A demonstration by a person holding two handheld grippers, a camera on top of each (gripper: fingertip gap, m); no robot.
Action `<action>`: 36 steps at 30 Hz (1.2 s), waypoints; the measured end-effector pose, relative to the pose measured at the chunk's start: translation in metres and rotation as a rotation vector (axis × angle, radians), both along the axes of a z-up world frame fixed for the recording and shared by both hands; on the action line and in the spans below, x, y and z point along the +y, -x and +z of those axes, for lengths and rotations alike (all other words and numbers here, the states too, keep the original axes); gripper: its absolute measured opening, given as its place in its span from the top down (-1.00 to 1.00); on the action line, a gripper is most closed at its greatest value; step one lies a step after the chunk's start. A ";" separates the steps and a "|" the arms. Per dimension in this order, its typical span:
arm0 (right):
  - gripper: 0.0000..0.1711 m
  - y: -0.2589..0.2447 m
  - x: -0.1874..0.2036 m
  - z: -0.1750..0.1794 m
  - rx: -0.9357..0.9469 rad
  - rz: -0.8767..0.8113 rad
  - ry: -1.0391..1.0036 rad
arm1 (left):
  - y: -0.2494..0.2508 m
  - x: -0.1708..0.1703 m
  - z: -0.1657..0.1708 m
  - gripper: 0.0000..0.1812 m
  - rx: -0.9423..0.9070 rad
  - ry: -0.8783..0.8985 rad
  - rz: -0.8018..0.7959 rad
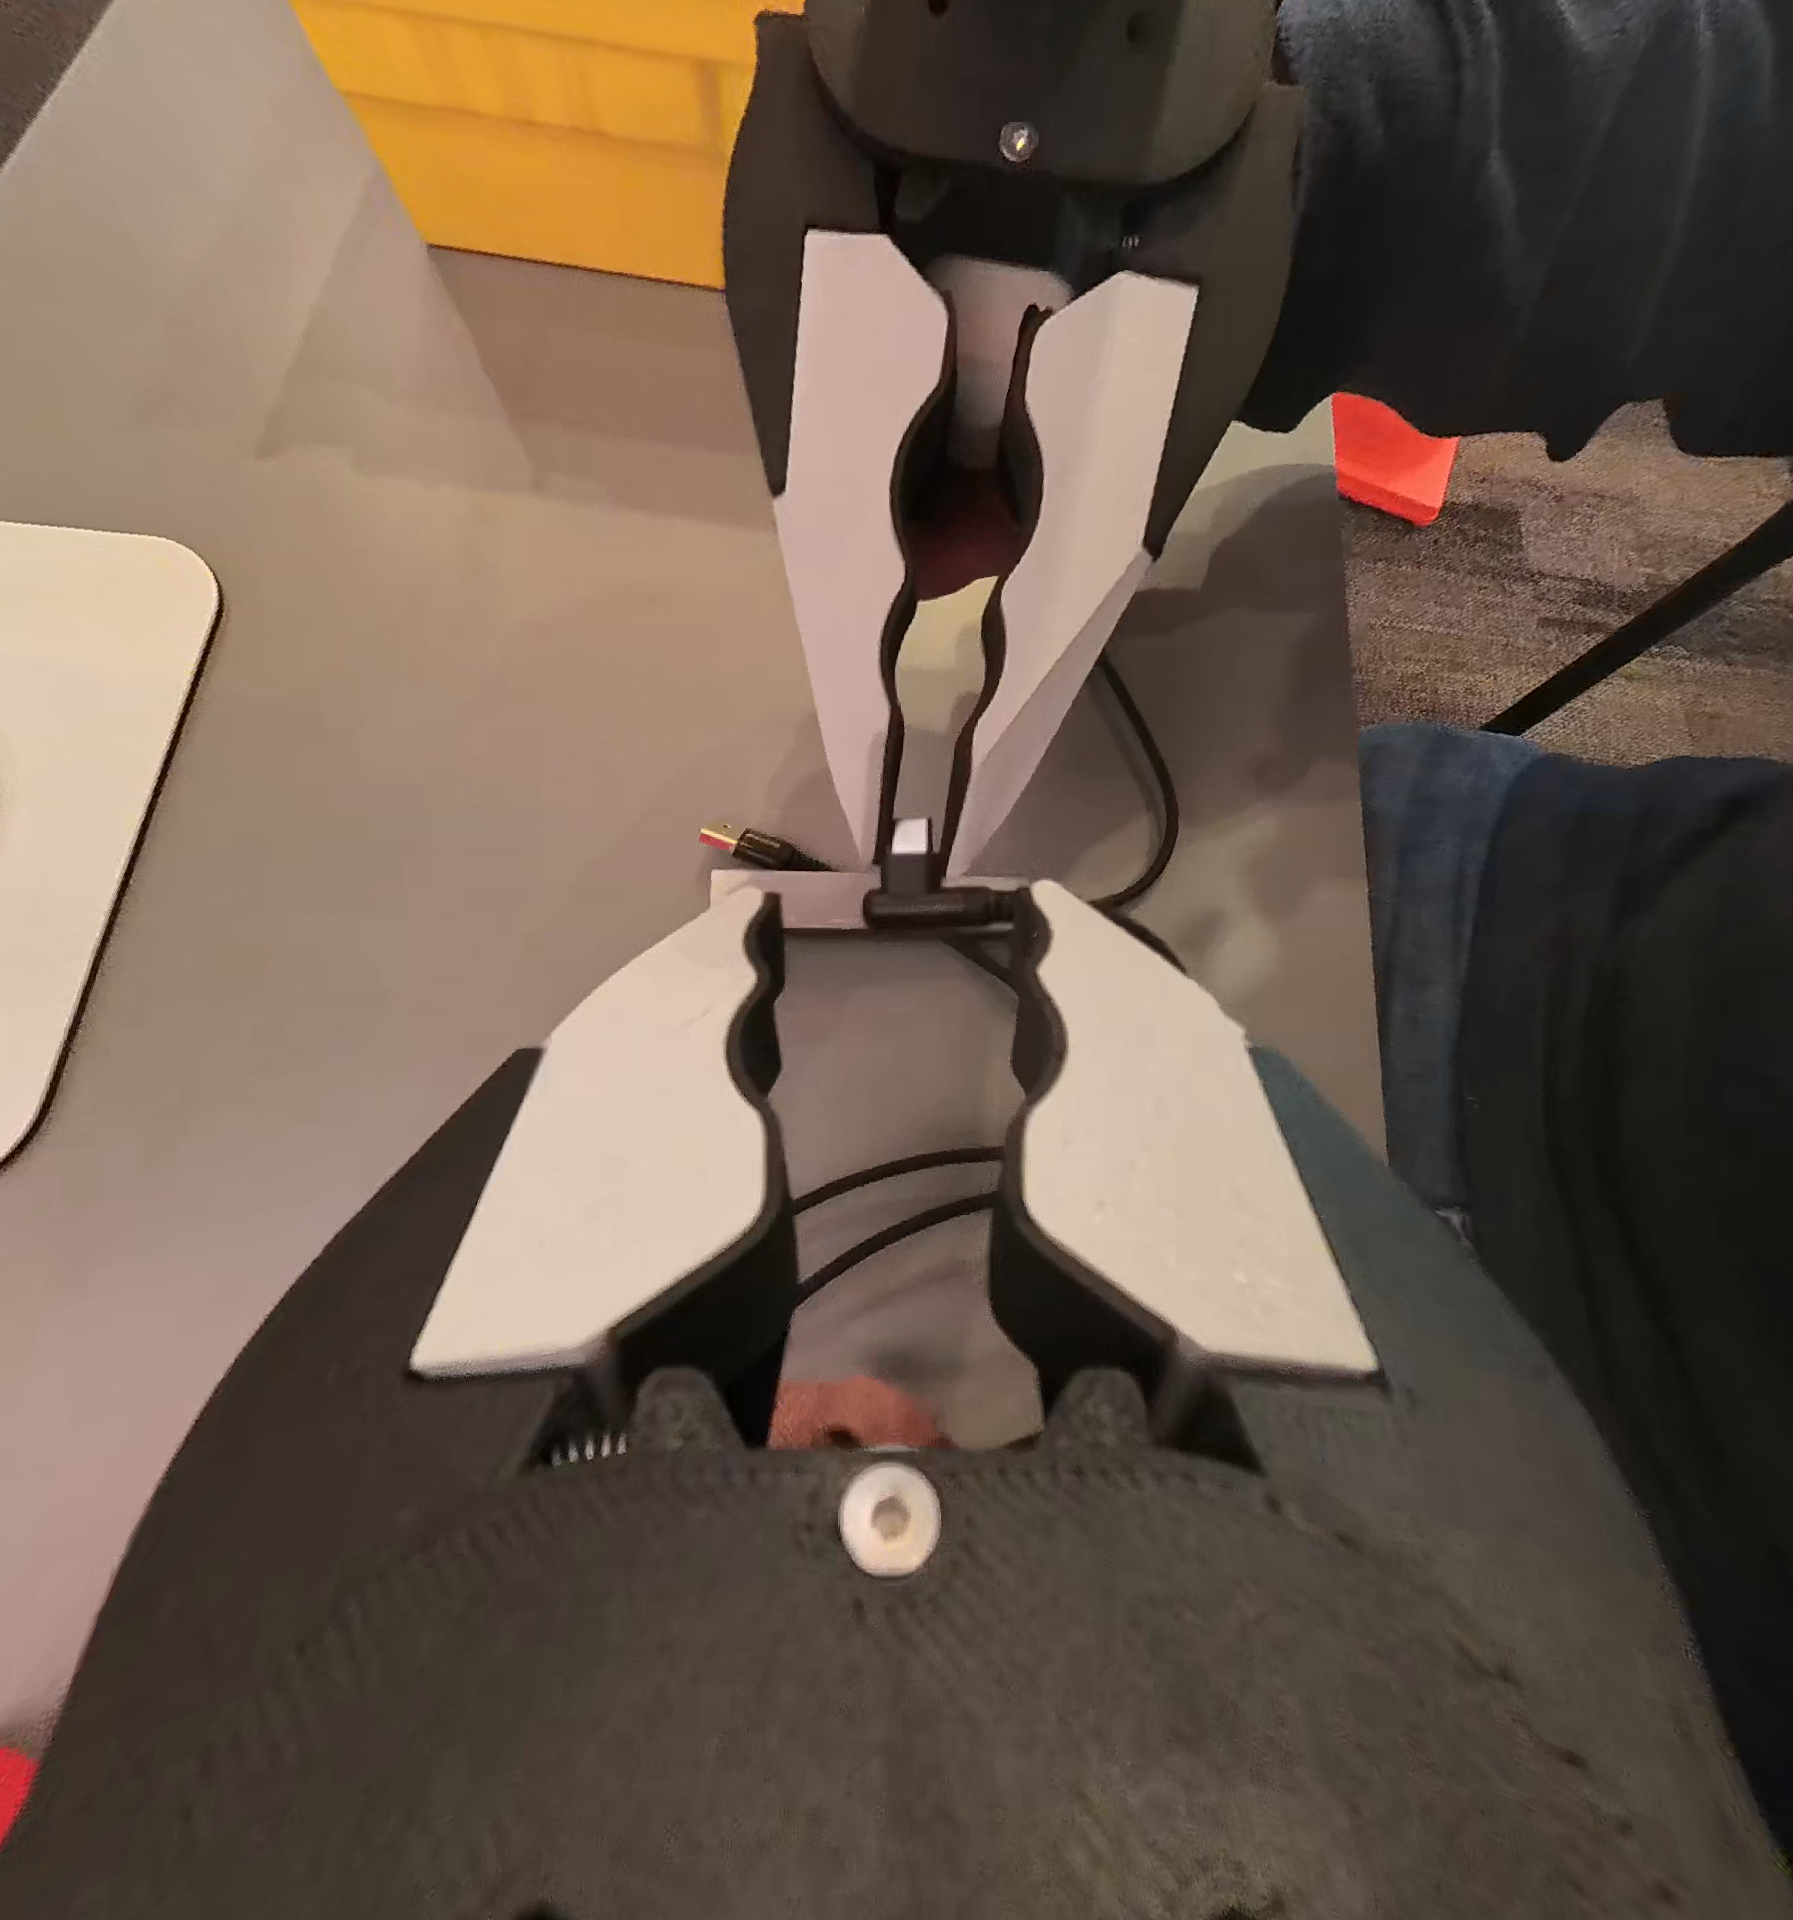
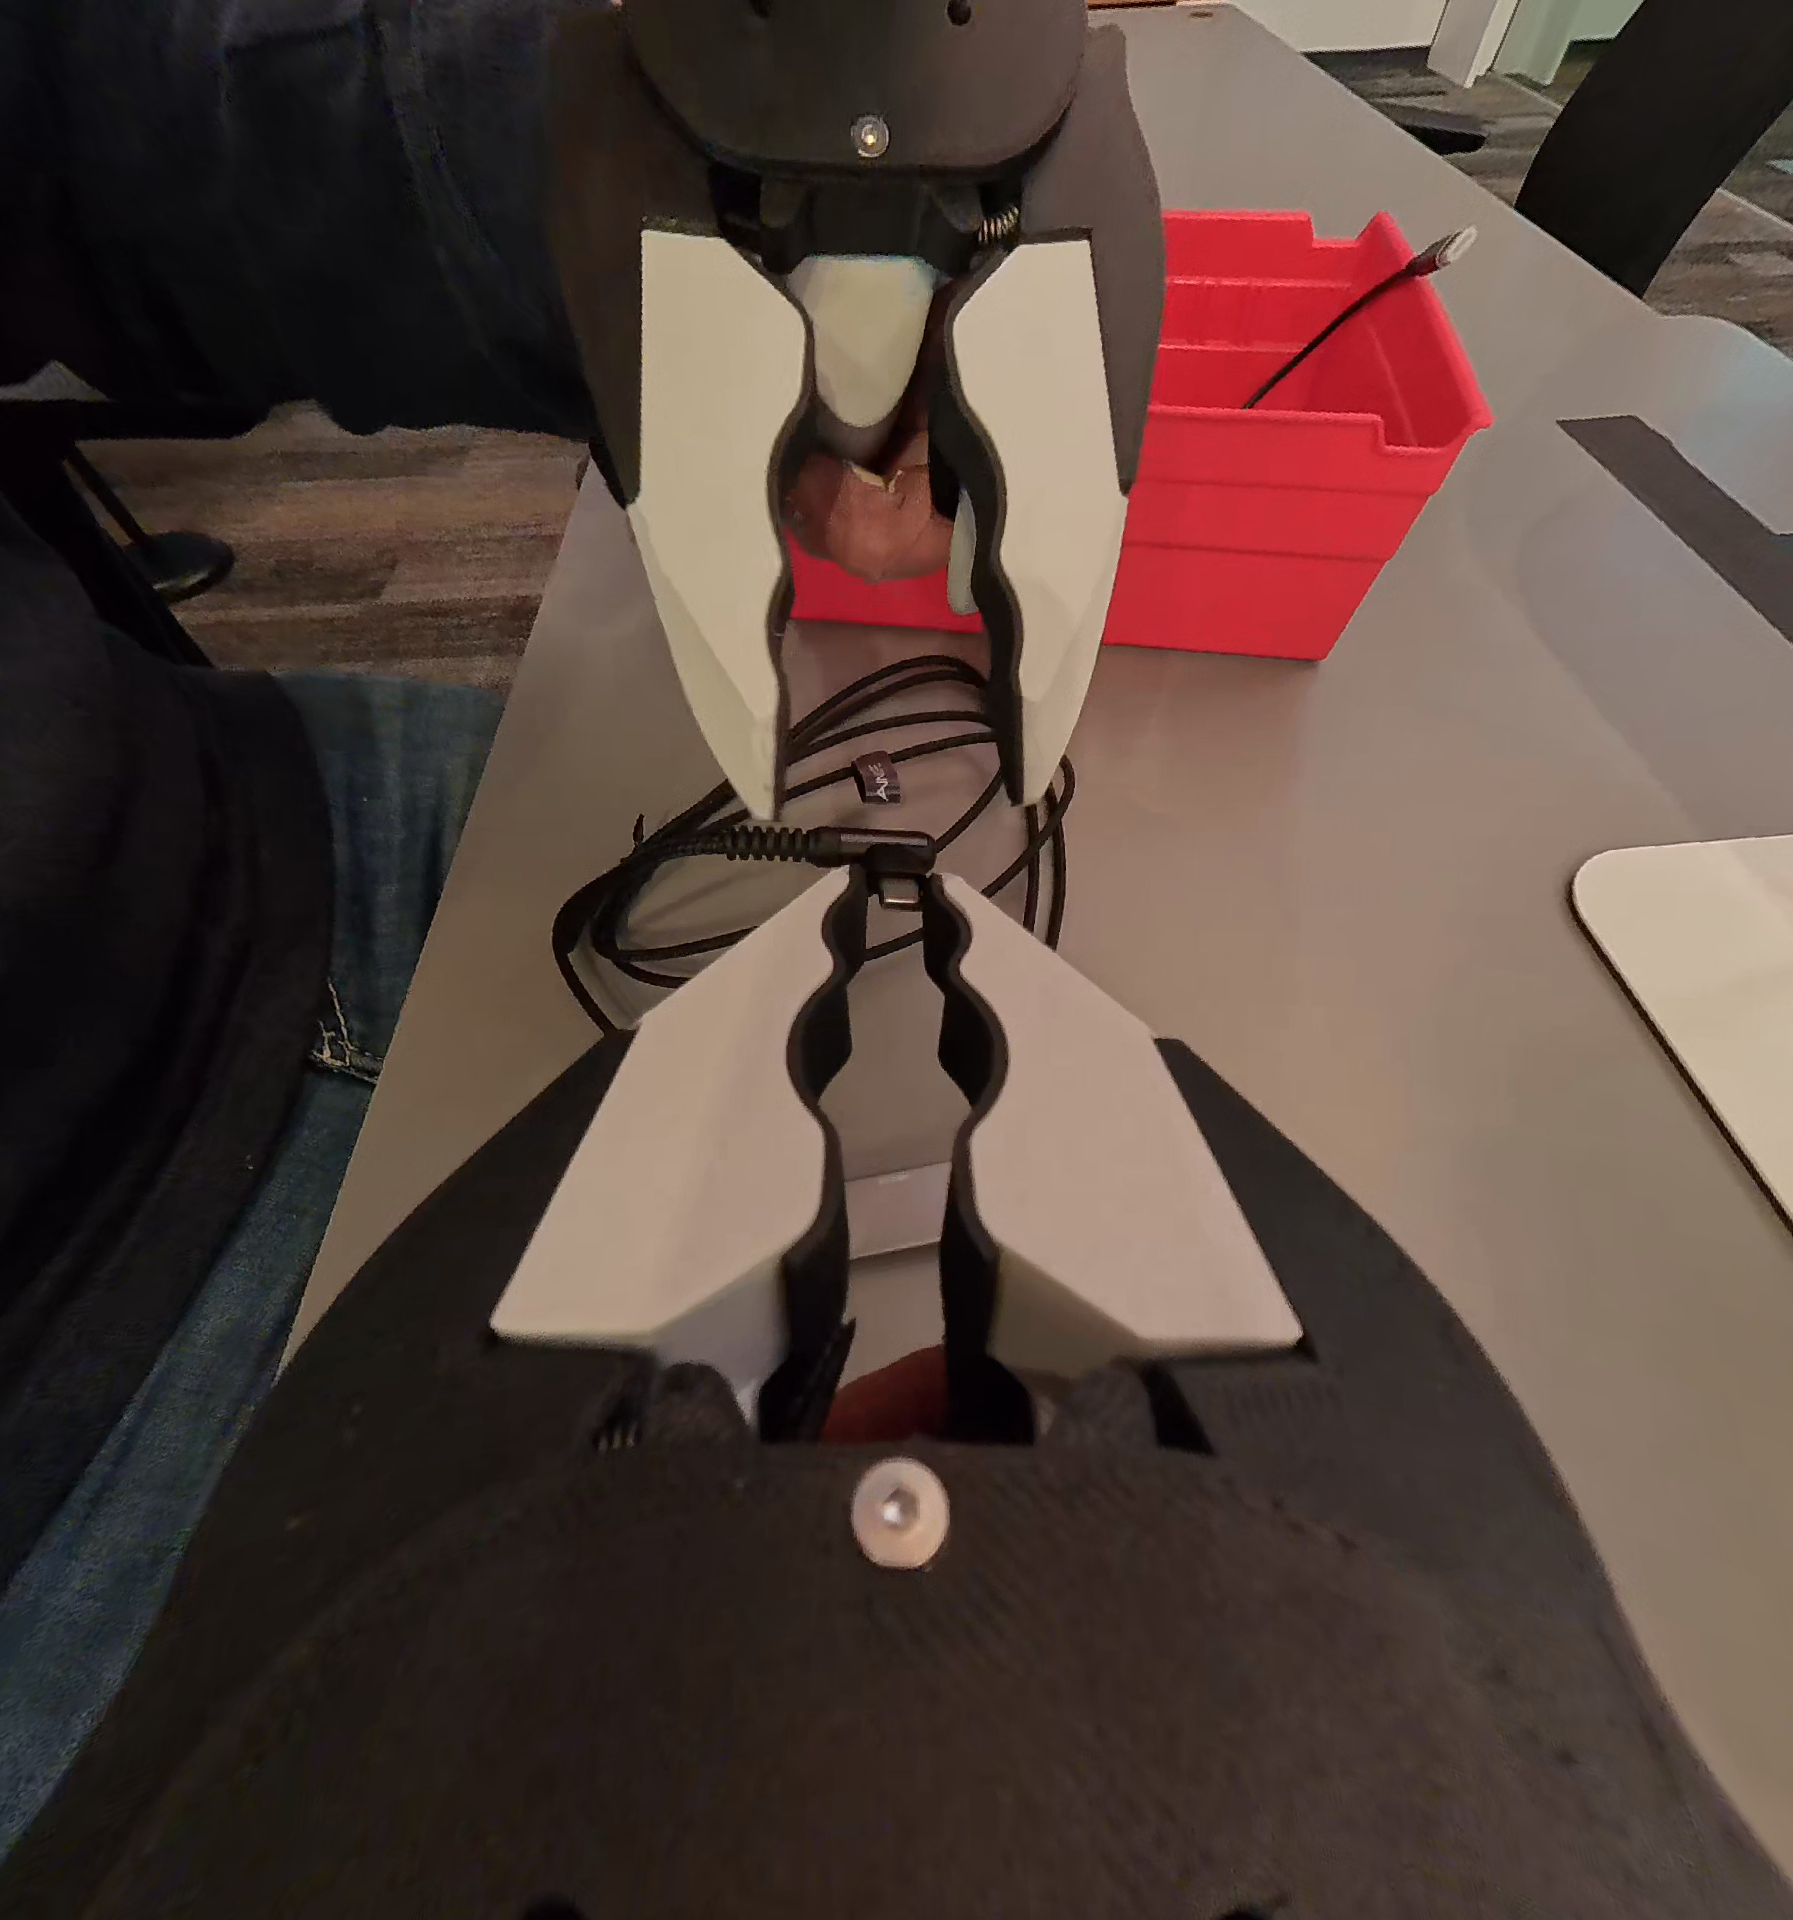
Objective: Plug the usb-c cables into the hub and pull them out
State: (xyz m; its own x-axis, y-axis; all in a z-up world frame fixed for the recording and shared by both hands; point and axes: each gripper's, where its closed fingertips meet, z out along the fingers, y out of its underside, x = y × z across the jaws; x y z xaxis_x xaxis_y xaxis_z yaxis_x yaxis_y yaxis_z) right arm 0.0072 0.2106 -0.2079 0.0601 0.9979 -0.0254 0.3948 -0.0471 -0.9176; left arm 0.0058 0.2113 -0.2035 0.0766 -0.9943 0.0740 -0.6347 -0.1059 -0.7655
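Hub [image 1: 819,902] sits braced in my left tongs [image 1: 897,914]; right tongs [image 2: 890,894] pinch the plug [image 2: 897,883]; I'd pull straight, no twisting.

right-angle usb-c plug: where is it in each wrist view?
Left wrist view: right-angle usb-c plug at centre, pinched by the right hand-held gripper, against the hub held by the left hand-held gripper.
Right wrist view: just above centre, at its own fingertips.
Shared landmark: white mat.
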 end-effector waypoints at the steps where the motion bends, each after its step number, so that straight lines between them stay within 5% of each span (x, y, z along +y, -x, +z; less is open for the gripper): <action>1: 0.91 0.000 0.000 0.001 0.004 0.000 0.000 | 0.002 -0.002 0.000 0.50 0.002 0.002 -0.011; 7: 0.91 0.001 -0.002 0.003 0.018 0.004 -0.001 | -0.003 -0.021 -0.011 0.19 0.028 0.033 -0.072; 36: 0.78 -0.006 -0.003 0.004 0.049 -0.010 0.024 | -0.010 -0.019 -0.019 0.43 -0.029 -0.054 -0.032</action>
